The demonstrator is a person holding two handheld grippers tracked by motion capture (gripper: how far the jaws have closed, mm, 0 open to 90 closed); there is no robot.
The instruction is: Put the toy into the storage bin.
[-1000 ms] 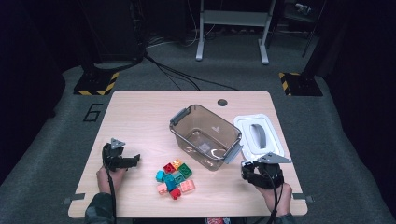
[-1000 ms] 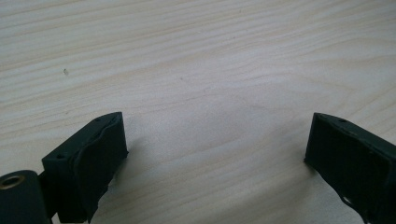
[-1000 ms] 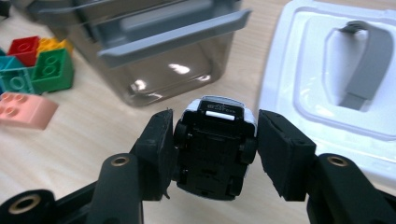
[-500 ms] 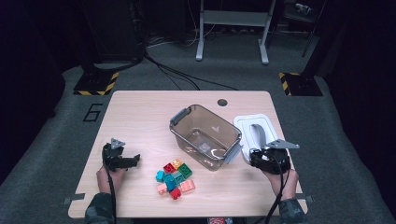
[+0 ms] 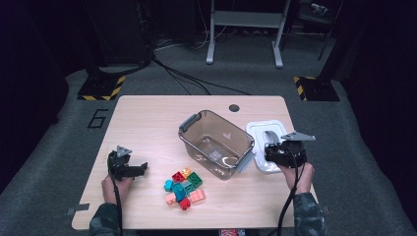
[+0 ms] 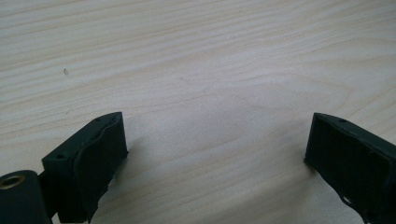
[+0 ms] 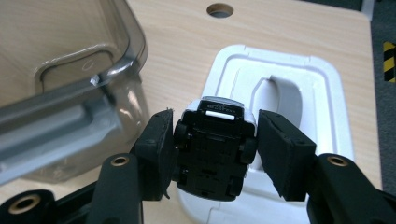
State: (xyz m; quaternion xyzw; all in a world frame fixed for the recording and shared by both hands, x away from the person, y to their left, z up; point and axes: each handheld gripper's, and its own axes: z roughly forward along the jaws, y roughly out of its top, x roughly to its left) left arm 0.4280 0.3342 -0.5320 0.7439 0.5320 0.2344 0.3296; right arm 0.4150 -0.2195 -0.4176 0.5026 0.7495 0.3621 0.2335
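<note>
A small toy car [image 7: 212,154] with a black underside, its wheels showing and a white body is clamped by its sides between the jaws of my right gripper [image 7: 212,135]. That gripper [image 5: 271,153] hovers over the near edge of a white lid [image 5: 265,129], just right of a clear grey-brown bin [image 5: 216,142]. My left gripper [image 5: 141,168] rests low on the wooden table [image 5: 147,123] near the front left, its jaws wide apart over bare wood [image 6: 215,154] with nothing between them.
A pile of several coloured bricks [image 5: 184,187] lies in front of the bin, between the two hands. The bin [image 7: 70,60] has grey handle clips. A round cable hole [image 5: 234,107] sits near the table's far edge.
My right gripper has carried the toy car away from the table's front edge, up and slightly right, to the white lid. The left gripper has stayed put.
</note>
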